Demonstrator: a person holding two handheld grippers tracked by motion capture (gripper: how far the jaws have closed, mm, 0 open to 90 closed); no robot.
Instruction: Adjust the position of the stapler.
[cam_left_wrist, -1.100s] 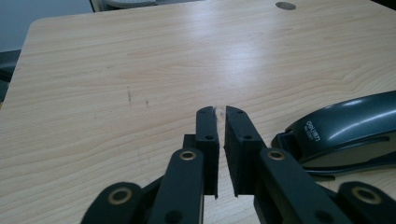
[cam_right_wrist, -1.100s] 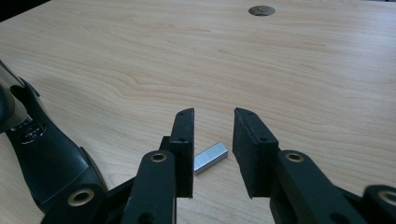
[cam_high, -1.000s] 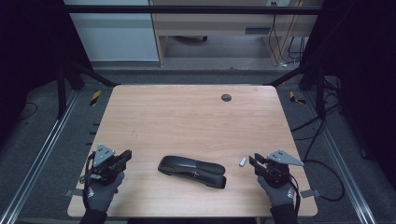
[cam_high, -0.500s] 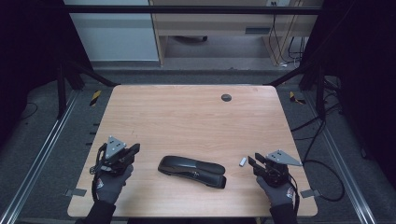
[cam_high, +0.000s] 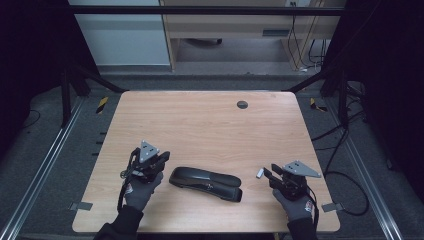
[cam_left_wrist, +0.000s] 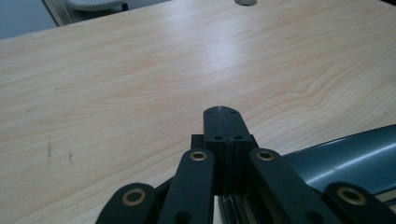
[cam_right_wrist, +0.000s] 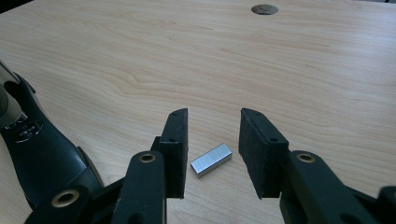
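A black stapler (cam_high: 205, 183) lies flat near the front middle of the wooden table (cam_high: 200, 125). My left gripper (cam_high: 162, 159) is shut with nothing in it, just off the stapler's left end. In the left gripper view the closed jaws (cam_left_wrist: 223, 116) point across bare wood, with the stapler (cam_left_wrist: 345, 154) at the lower right. My right gripper (cam_high: 267, 172) is open and its jaws have just been opening. A small silver strip of staples (cam_right_wrist: 211, 160) lies on the table between its pads (cam_right_wrist: 176, 140), untouched. The stapler (cam_right_wrist: 37, 154) shows at that view's left.
A round dark grommet (cam_high: 242, 104) sits in the tabletop near the far edge. Black frame posts and cables (cam_high: 340, 135) flank the table on the right. A cabinet (cam_high: 235, 30) stands beyond the far edge.
My left gripper has moved right and slightly away from the person, up to the stapler's left end. The right hand has stayed in place beside the staple strip.
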